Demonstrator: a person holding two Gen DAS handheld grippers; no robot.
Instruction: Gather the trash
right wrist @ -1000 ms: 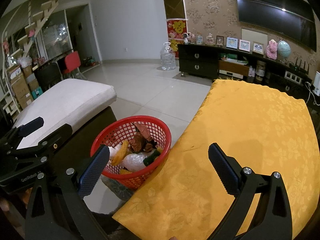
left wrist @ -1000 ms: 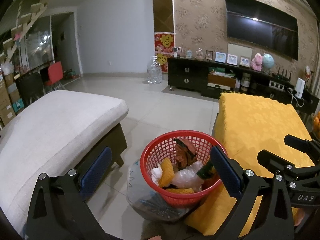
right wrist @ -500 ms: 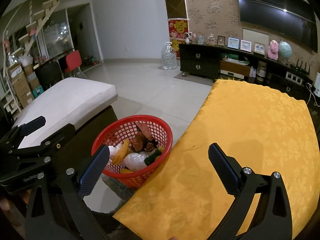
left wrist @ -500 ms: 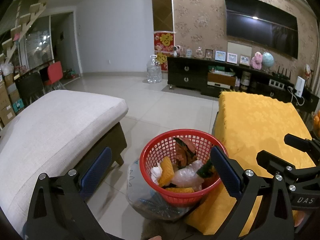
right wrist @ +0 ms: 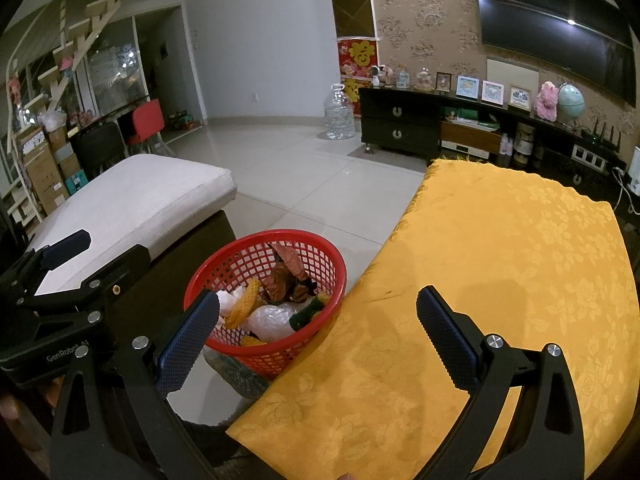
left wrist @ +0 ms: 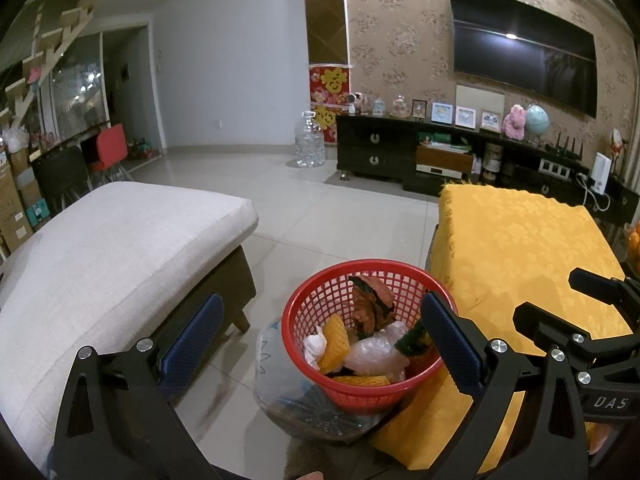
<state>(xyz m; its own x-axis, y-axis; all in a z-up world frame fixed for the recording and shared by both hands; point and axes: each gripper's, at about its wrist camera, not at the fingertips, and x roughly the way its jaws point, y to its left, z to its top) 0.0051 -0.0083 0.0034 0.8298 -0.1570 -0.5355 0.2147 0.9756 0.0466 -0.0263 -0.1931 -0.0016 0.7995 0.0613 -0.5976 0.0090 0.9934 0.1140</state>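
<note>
A red mesh basket stands on a clear upturned container beside the yellow-clothed table. It holds trash: yellow foam nets, a clear plastic bag, brown wrappers. My left gripper is open and empty, hovering above the basket. My right gripper is open and empty, over the table's left edge with the basket at its left finger. The tablecloth shows bare in the right wrist view.
A beige cushioned bench stands left of the basket. A dark TV cabinet with frames and a water jug line the far wall. Tiled floor lies between.
Both grippers have stayed nearly still. The right wrist view has drifted slightly. The basket and trash have not moved.
</note>
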